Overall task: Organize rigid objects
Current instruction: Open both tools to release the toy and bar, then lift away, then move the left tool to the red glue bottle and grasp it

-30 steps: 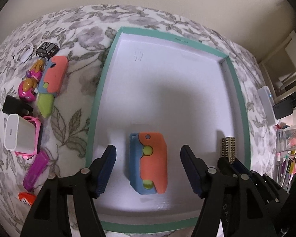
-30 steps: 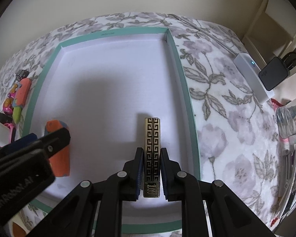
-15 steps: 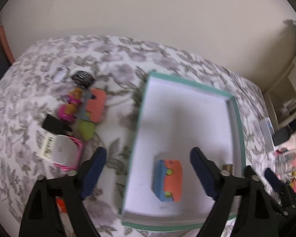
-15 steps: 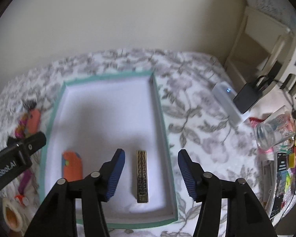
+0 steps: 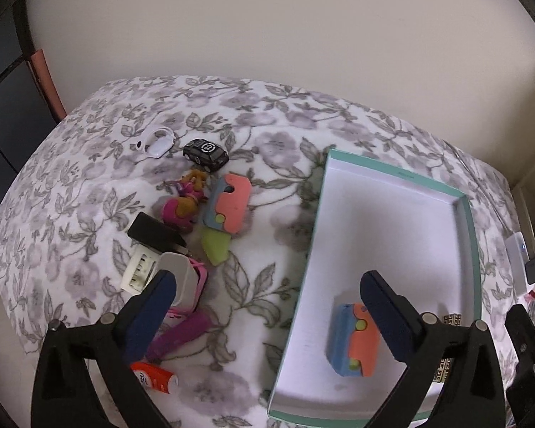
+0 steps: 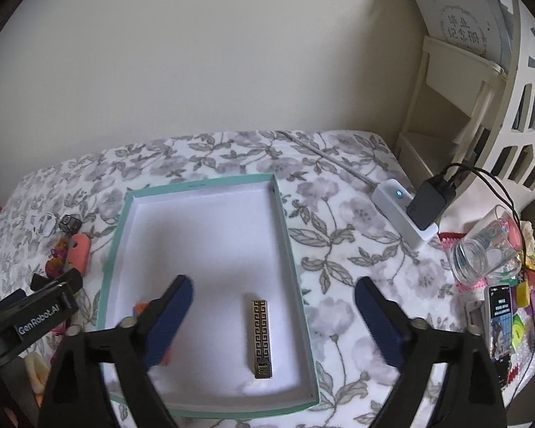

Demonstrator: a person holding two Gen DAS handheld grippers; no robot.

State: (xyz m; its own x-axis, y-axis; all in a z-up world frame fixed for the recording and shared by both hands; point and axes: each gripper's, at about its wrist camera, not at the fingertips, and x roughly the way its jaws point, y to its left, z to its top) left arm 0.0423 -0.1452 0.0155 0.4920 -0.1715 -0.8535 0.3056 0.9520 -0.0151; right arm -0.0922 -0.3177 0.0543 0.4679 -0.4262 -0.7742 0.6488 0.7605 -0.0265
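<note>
A shallow white box with a teal rim [image 5: 470, 228] [image 6: 289, 235] lies on the floral cloth. Inside it lie an orange-and-blue toy [image 5: 355, 344] and a gold patterned bar [image 6: 261, 337]. My left gripper [image 5: 267, 314] is open and empty, raised above the box's left edge. My right gripper [image 6: 273, 317] is open and empty, raised above the gold bar. Loose items lie left of the box: a second orange-and-blue toy [image 5: 228, 207], a pink figure [image 5: 183, 205], a black toy car [image 5: 205, 154], a white charger [image 5: 176, 278], a purple piece [image 5: 182, 333].
A white earbud case [image 5: 158, 141] and a black block [image 5: 153, 232] lie on the cloth at left. A power strip with a black adapter [image 6: 421, 207], a glass [image 6: 485, 253] and a phone [image 6: 501, 317] sit at the right edge. A white shelf stands beyond.
My right gripper let go of the gold bar and opened. Both grippers rose and pulled back from the box. The left one swung left.
</note>
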